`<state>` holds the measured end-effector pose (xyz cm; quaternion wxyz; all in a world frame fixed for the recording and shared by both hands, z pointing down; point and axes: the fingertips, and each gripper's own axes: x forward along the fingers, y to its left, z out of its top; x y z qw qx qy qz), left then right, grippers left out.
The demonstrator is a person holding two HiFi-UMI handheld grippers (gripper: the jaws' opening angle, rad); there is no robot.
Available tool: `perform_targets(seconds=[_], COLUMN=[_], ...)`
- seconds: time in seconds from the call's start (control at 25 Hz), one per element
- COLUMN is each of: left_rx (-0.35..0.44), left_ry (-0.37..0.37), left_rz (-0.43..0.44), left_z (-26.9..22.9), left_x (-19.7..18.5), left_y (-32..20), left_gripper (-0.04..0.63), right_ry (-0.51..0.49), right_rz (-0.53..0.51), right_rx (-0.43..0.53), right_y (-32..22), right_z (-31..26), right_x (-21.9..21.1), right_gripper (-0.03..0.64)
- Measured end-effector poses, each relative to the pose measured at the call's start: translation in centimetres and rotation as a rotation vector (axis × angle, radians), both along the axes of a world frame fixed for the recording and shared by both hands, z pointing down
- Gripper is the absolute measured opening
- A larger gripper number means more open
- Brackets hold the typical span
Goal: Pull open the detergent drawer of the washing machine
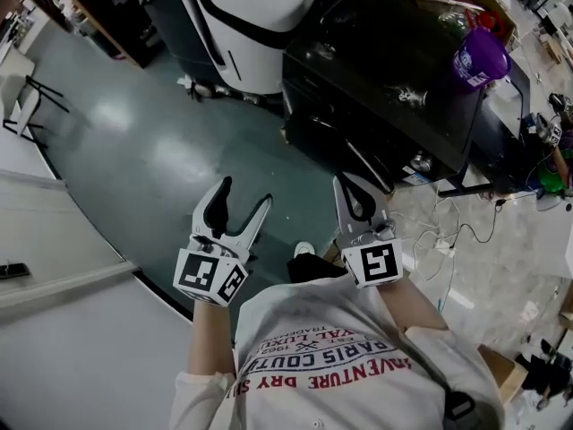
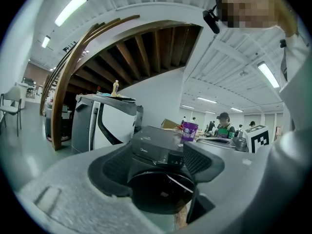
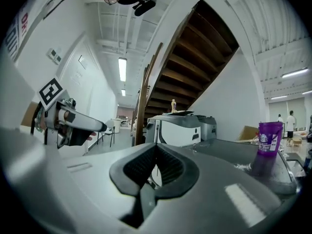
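Note:
The dark washing machine (image 1: 385, 88) stands ahead and to the right, with a purple cup (image 1: 481, 56) on its top. In the left gripper view its front panel (image 2: 151, 150) and round door (image 2: 161, 191) show between the jaws, still some way off; the detergent drawer cannot be told apart on the panel. My left gripper (image 1: 245, 195) is open and empty, held over the floor short of the machine. My right gripper (image 1: 354, 186) is shut on nothing, its pads (image 3: 146, 167) meeting, close to the machine's near corner. The cup (image 3: 269, 138) also shows in the right gripper view.
A large white appliance (image 1: 251, 25) stands left of the washer under a wooden staircase (image 2: 73, 82). A chair (image 1: 22, 88) is at the far left beside a white wall (image 1: 54, 240). Cables (image 1: 448, 231) lie on the floor at right. People stand far off (image 2: 223, 126).

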<state>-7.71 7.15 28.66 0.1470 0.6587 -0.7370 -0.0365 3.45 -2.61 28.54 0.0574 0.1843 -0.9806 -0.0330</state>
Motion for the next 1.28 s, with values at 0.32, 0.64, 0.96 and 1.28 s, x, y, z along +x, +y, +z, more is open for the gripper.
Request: perform_targets(seconds=[0.32,0.64,0.96,1.28], left_rx=[-0.047,-0.108,-0.017,-0.048], left_ry=[-0.037,0.002,0.26,0.534], left_rz=[0.057,0.187,0.381,0.568], left_z=[-1.2,2.7,7.5,14.0], left_x=[-2.9,-5.4,-7.5,-7.2], left_y=[-6.2,-13.3,-20.1,-24.5], left_gripper=[0.328,0.328,0.329,0.345], right_ry=[-0.014,0.02,0.05,0.062], right_rz=[0.073,0.171,0.325,0.45], right_rx=[-0.004,-0.056,-0.053,-0.04], right_y=[-5.5,-9.3,-13.0,-15.6], right_z=[-1.9,-0.3,3.5,8.1], right_x=[-1.0,-3.7,-8.1,-10.0], right_gripper=[0.002,0.002,0.002,0.002])
